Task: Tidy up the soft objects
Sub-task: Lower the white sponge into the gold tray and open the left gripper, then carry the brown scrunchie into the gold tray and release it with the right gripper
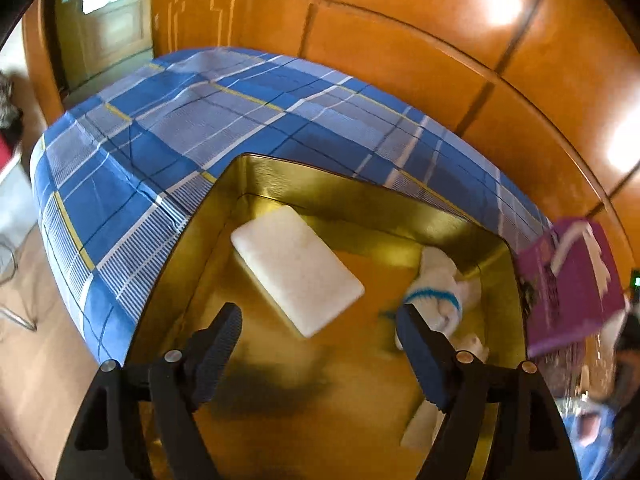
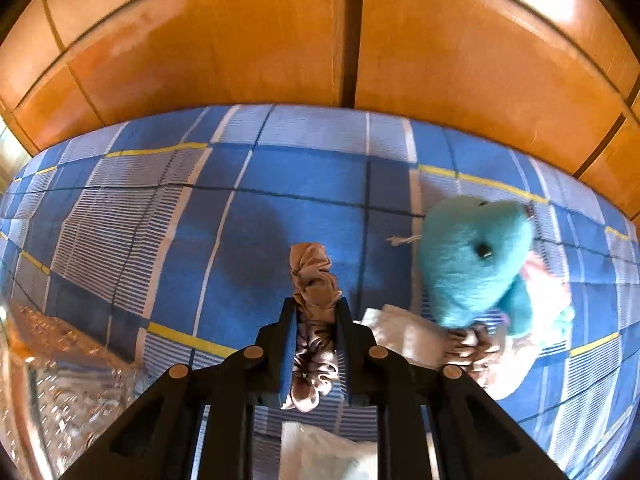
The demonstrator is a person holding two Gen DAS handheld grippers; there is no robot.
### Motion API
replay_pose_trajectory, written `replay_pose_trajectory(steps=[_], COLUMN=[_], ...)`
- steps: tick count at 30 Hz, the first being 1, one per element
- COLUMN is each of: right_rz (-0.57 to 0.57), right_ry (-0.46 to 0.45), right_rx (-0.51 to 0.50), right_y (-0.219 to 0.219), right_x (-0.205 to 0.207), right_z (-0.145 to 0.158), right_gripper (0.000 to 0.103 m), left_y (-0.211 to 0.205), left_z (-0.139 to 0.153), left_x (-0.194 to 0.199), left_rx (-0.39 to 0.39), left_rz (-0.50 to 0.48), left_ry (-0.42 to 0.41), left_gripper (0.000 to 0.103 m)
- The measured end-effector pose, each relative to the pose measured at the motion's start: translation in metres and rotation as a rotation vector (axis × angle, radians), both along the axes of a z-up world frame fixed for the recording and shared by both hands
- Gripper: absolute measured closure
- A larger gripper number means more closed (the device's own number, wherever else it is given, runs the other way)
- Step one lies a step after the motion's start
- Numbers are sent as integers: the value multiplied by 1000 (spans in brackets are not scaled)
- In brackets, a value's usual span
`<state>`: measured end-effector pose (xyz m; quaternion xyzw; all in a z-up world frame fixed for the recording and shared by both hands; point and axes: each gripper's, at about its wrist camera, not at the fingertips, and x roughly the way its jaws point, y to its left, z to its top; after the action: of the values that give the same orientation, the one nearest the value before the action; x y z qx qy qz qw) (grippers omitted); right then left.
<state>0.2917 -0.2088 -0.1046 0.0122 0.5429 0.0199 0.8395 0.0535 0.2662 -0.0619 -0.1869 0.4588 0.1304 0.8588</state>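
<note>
Left tongs (image 1: 320, 336) spread wide — empty, right tongs (image 2: 316, 312) clamped tight

Plaid bedsheet (image 1: 168, 128), orange wardrobe doors (image 2: 208, 48).

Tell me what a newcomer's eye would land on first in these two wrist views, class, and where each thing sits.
First comes the shiny gold tin on the blue plaid bedsheet, holding a white sponge and a white plush toy with a blue collar, with the open left gripper above it. In the right view, the right gripper pinches a beige scrunchie, with a turquoise plush toy lying to its right.
</note>
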Motion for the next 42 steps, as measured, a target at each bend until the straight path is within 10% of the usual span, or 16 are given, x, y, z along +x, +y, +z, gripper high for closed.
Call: replay_pose_trajectory(steps=[10, 32, 42], right_rz=[79, 580, 833], right_ry=[-89, -320, -160], right_rx=[-5, 56, 182], right_y=[12, 213, 298], right_x=[-4, -63, -129], right_z=[63, 179, 160], right_gripper=[87, 87, 86], left_y=[-38, -39, -23], left_z=[9, 25, 30], left_x=[-19, -57, -76], left_rx=[-14, 50, 95], left_rz=[-99, -121, -68], left_ry=[-39, -118, -146], left_gripper=[23, 23, 23])
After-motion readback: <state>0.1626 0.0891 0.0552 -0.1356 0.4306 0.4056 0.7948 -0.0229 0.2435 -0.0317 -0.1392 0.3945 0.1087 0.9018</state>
